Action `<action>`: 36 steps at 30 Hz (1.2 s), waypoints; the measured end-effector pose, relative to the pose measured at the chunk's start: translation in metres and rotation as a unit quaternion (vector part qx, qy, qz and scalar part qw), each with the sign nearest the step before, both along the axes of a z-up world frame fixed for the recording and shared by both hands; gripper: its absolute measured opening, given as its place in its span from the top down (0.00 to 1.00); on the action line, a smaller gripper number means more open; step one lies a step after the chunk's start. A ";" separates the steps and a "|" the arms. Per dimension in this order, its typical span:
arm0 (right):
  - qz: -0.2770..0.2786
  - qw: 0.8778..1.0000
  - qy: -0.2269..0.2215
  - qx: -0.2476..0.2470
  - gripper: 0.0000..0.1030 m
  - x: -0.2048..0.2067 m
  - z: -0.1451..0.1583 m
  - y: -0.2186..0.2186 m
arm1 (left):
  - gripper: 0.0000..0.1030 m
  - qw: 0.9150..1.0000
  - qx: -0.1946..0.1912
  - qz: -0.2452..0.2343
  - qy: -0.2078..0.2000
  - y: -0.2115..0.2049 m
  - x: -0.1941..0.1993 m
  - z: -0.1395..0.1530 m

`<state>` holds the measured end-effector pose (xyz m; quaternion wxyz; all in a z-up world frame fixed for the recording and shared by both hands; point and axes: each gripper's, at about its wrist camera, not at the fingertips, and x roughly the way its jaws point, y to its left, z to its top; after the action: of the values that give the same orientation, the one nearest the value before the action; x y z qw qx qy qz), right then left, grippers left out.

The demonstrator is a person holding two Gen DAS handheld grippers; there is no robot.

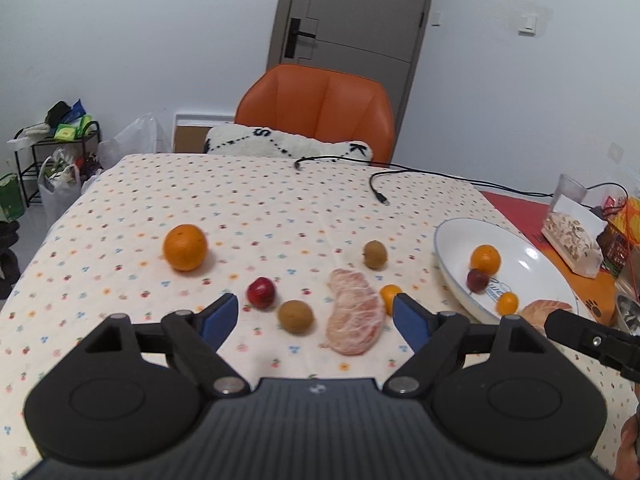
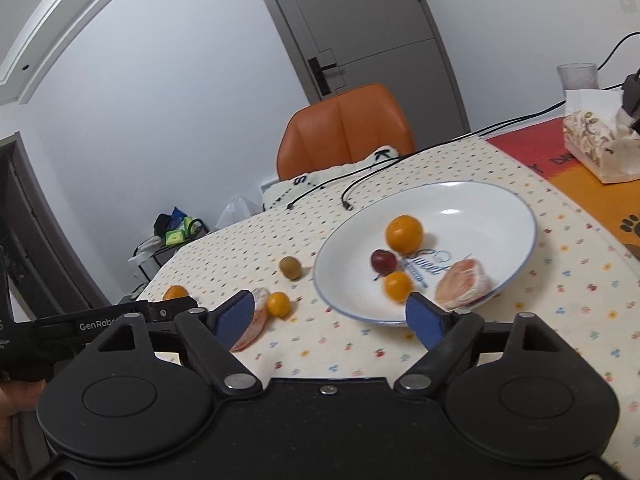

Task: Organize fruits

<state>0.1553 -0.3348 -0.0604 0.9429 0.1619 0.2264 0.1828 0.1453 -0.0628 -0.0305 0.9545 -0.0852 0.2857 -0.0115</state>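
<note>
A white plate point(image 1: 552, 276) point(image 2: 500, 208) holds an orange point(image 2: 404, 233), a dark red fruit point(image 2: 383, 261), a small orange fruit point(image 2: 397, 286) and a pomelo piece point(image 2: 464, 284). On the dotted cloth lie a big orange point(image 1: 185, 247), a red fruit point(image 1: 261, 292), two kiwis point(image 1: 295, 316) point(image 1: 375, 254), a pomelo piece point(image 1: 354, 316) and a small orange fruit point(image 1: 389, 297). My left gripper point(image 1: 316, 320) is open and empty above the kiwi and pomelo. My right gripper point(image 2: 332, 316) is open and empty at the plate's near rim.
An orange chair point(image 1: 320, 108) with a cushion stands at the table's far edge. Black cables point(image 1: 378, 188) lie on the far cloth. A tissue box point(image 2: 600, 140) and a cup point(image 2: 578, 76) stand at the right on a red-orange mat.
</note>
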 end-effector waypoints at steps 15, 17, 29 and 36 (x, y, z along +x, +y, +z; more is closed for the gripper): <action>0.027 0.999 0.014 -0.010 0.10 0.006 -0.003 0.032 | 0.19 1.000 -0.023 0.020 0.004 0.031 -0.002 -0.014; 0.031 0.999 0.015 -0.012 0.10 0.007 -0.004 0.036 | 0.20 1.000 -0.023 0.021 0.002 0.033 -0.002 -0.015; 0.051 0.998 0.023 -0.024 0.22 0.019 -0.009 0.058 | 0.27 0.999 -0.029 0.019 0.002 0.041 0.003 -0.026; 0.064 0.997 0.036 -0.031 0.32 0.028 -0.015 0.071 | 0.40 0.999 -0.045 0.007 0.012 0.044 0.008 -0.033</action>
<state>0.1835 -0.2639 -0.0757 0.9251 0.1246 0.2758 0.2295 0.1532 -0.0184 -0.0639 0.9463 -0.1301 0.2956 -0.0163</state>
